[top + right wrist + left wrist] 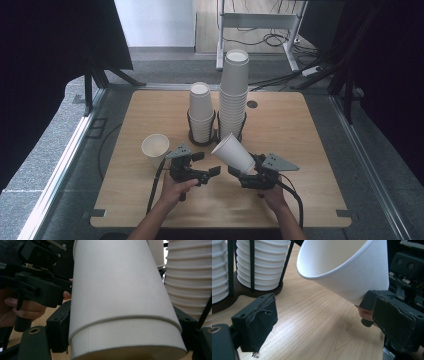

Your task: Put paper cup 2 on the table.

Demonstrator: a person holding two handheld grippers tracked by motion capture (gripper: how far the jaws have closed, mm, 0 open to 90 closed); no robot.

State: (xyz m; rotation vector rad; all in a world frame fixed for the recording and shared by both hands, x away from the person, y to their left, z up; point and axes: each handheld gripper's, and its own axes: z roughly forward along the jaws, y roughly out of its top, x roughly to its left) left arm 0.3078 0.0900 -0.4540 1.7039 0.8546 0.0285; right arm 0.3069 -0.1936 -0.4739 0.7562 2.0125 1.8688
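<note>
So we are partway through what looks like separating cups. Starting with the biggest thing, the pale wooden table (300, 150) carries a dark wire cup rack (192, 139) near its far middle, with two stacks standing in it: the tall stack of white paper cups (233, 95) on the right and the shorter stack of white paper cups (201, 112) just beside it on the left. A single white paper cup (155, 149) already stands upright, mouth up, near the left gripper and apart from the rack, so we judge at least one cup set down.

Next, the nested white paper cups (120, 302) we hold in the right gripper (248, 172) are tilted, mouth toward the rack and up, above the near half of the table. In the right gripper view we see a rim line partway down, so we take it as two cups, one inside the other, with the jaws pinching the base end.

Our left gripper (206, 172) hangs just beside them with jaws spread wide and nothing between its pads (260, 320).

What is left, in our judgement: grip the outer rim, pull the pair apart, stand each one on the table, then work through the stacks.
</note>
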